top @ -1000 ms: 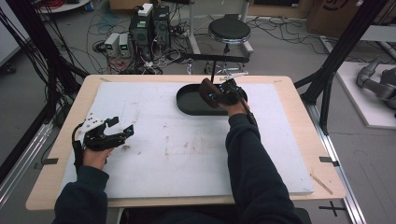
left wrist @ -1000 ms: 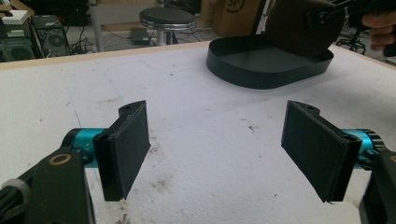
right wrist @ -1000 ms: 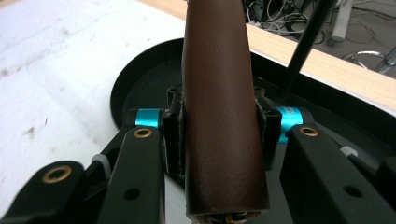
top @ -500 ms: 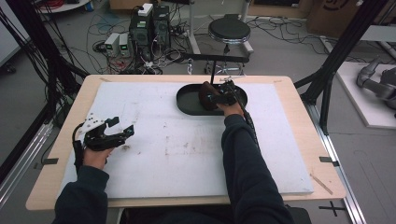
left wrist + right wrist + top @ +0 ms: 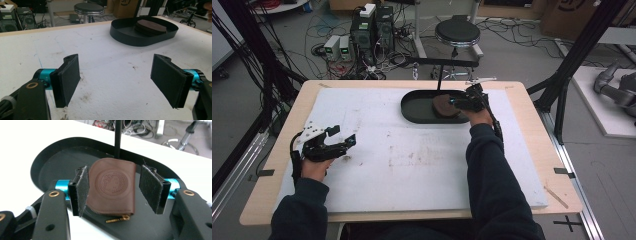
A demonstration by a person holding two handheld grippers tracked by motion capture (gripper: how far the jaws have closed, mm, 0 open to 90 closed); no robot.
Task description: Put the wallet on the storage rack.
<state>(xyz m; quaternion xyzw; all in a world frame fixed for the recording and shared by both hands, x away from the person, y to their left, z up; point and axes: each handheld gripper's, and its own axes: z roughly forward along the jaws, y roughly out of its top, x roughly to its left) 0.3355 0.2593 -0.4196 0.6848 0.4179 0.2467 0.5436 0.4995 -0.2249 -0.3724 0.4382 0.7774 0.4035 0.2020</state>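
**A:** Where is the pouch right now?

**B:** I see the brown leather zip pouch (image 5: pixel 112 188) lying flat in the black oval tray (image 5: pixel 50 165), towards the far right of the white table mat (image 5: pixel 412 170). It carries a round embossed stamp on top, and its brass zip pull (image 5: pixel 117 219) sticks out at the near edge. From the high view it shows as a brown patch (image 5: pixel 443 105) inside the tray (image 5: pixel 417 107).

**A:** And my right gripper?

**B:** The right gripper (image 5: pixel 113 191) sits over the near rim of the tray with the pouch between its pads. Its jaws have just been opening. The right pad (image 5: pixel 150 188) stands clear of the pouch with tray floor showing in the gap. The left pad (image 5: pixel 82 190) is at the pouch's edge, and I cannot tell if it brushes the leather or not. The jaws are spread apart and the pouch is not gripped; it rests on the tray. In the high view the gripper (image 5: pixel 469 102) is at the tray's right end.

**A:** The left one?

**B:** The left gripper (image 5: pixel 329 145) hovers low over the mat near the left edge, well apart from the tray. Its jaws stand wide with nothing between them, just the stained mat below. Looking along it, I see the tray (image 5: pixel 125 37) far off with the pouch (image 5: pixel 151 26) inside.
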